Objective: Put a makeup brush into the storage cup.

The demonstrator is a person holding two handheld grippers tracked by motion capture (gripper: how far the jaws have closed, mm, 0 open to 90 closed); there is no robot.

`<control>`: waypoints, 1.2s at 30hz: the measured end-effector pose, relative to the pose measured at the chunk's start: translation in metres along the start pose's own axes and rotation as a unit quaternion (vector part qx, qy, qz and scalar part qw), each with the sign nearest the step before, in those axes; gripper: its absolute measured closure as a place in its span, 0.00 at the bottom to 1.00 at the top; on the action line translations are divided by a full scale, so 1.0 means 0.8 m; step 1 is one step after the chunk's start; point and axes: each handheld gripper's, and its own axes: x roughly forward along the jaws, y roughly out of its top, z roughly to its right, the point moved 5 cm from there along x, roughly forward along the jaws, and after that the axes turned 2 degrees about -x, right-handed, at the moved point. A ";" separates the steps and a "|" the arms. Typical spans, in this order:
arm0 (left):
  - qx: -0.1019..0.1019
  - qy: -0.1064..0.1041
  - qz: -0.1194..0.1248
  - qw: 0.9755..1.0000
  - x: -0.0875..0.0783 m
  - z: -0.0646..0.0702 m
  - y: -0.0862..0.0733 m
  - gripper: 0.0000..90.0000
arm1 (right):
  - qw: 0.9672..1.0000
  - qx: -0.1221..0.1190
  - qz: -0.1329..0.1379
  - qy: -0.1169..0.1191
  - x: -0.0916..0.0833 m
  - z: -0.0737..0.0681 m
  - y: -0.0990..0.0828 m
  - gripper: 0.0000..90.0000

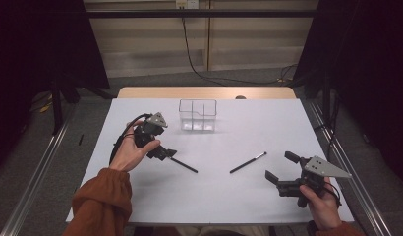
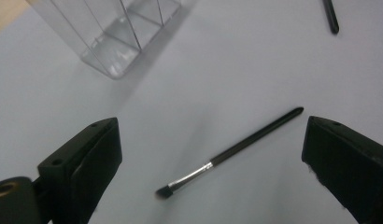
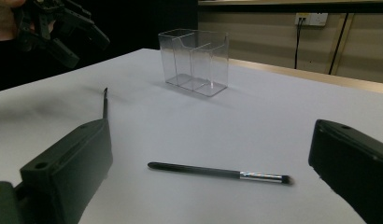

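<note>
Nothing looks done yet: both brushes, 1 [image 2: 231, 153] under the wide-spread left gripper [image 2: 213, 154] and 1 [image 3: 217, 171] before the equally spread right gripper [image 3: 213, 172], lie flat on the table [image 1: 248, 196] (the clear organizer [image 1: 197, 116] stands unfilled).

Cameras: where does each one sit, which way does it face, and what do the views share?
High view: above the person's side, looking forward and down on the table; both forearms, left gripper and right gripper show.
Left gripper view: rides the left gripper, looking down between its open jaws at the left brush.
Right gripper view: rides the right gripper, looking low across the table at the right brush.
Shared: all three show the clear organizer and both brushes.
</note>
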 end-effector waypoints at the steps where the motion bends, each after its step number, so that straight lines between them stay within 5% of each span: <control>1: 0.004 0.000 -0.006 1.000 0.000 0.000 0.000 0.06 | 1.000 0.000 0.000 0.001 0.000 0.000 0.000 0.00; 9: 0.031 -0.026 -0.062 0.997 0.011 0.002 -0.004 0.05 | 1.000 -0.001 -0.001 0.001 0.000 0.000 0.000 0.00; 21: 0.043 -0.053 -0.100 0.993 0.033 0.001 -0.010 0.06 | 1.000 -0.004 -0.003 0.003 0.001 -0.001 -0.001 0.00; 31: 0.051 -0.050 -0.135 0.988 0.051 0.000 -0.018 0.08 | 1.000 -0.003 -0.004 0.004 0.000 -0.002 -0.001 0.00; 36: 0.076 -0.053 -0.150 0.984 0.060 0.000 -0.022 0.15 | 1.000 -0.006 -0.005 0.004 -0.001 -0.002 -0.001 0.00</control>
